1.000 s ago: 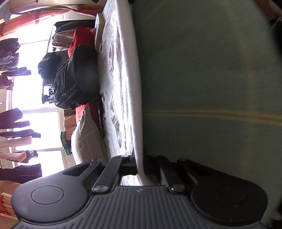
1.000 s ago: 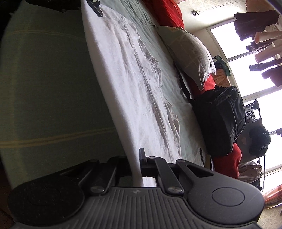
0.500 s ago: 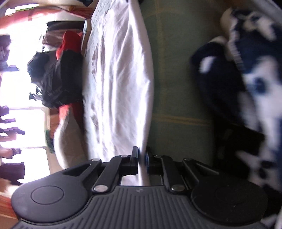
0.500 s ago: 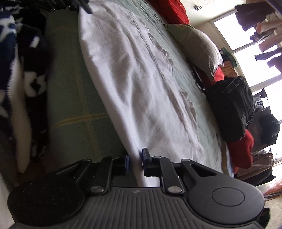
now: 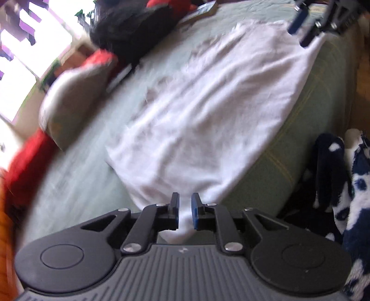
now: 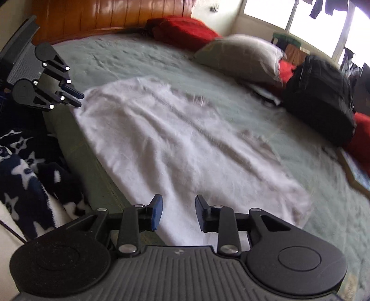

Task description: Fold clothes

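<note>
White garment [image 5: 208,111] spread flat on green bedsheet [image 5: 76,185], near edge running along mattress side, one corner at each gripper. Wrinkled, seam line visible across middle in right wrist view [image 6: 185,143].

Left gripper [image 5: 185,211]: jaws opening, narrow gap, blue pads [image 5: 195,213] showing. Garment corner between fingers, bunched into a narrow neck there; pads close to cloth on both sides, firm pressing not confirmable. Seen from right wrist view [image 6: 74,98] at far corner of garment, fingers nearly together, tips at cloth edge.

Right gripper [image 6: 178,213]: jaws opening, clearly apart, wider than left. Cloth lying in gap but pads clear of it, no pinch. Seen from left wrist view [image 5: 300,25] at far top corner of garment, fingers apart, just above cloth.

Surroundings: black bag [image 6: 321,99] on far side of bed, beige pillow [image 6: 242,55] beside it, red cushions [image 6: 182,29] against wooden headboard [image 6: 104,16]. Navy blanket with white stars [image 6: 20,176] hanging beside mattress edge, below left gripper. Bright windows [image 6: 323,20] behind. Motion blur on left wrist view, worst at left side.
</note>
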Available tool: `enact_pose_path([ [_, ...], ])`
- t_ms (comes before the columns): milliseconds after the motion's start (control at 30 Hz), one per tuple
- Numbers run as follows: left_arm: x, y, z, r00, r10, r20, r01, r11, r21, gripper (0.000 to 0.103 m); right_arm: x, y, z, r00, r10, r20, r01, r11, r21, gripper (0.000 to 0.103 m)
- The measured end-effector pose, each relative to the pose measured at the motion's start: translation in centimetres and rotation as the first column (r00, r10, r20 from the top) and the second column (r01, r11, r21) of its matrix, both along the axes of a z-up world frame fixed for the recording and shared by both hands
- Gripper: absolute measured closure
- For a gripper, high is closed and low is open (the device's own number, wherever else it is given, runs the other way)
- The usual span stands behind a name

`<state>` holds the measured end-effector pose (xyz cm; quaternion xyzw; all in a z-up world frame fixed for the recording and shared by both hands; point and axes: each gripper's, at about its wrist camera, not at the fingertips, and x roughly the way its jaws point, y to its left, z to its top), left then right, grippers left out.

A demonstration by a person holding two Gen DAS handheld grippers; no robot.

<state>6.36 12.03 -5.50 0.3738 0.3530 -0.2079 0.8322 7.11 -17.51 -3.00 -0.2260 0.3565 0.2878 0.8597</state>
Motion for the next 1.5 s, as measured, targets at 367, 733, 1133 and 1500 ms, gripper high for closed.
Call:
enact_pose_path([
  [367,3.9,0.0,4.8,0.988,0.152,0.032,-0.134,0.941,-0.311,0.044,5.0,-7.5,-0.4,0.955,-0.244,-0.168,0.285,0.914,0.289,0.056],
  [733,10.2,-2.9,0.0,0.939,0.243,-0.244,-0.342,0.741,-0.578,0.028,10.5,-15.4,-1.2,0.878,-0.42,-0.227,0.477,0.75,0.458,0.047],
  [1133,8.5,-4.9,0.1,0.902,0.365,-0.23,-0.426,0.672,-0.606,0.018,13.6,-18.5,-4.7,0.833,-0.435,-0.341,0.553,0.634,0.54,0.055],
  [1500,7.8,-6.7,1.7,0.92,0.344,-0.188,-0.383,0.687,-0.618,0.018,12.6,-19.8,-5.8,0.836,-0.395,-0.381,0.548,0.576,0.606,0.087],
])
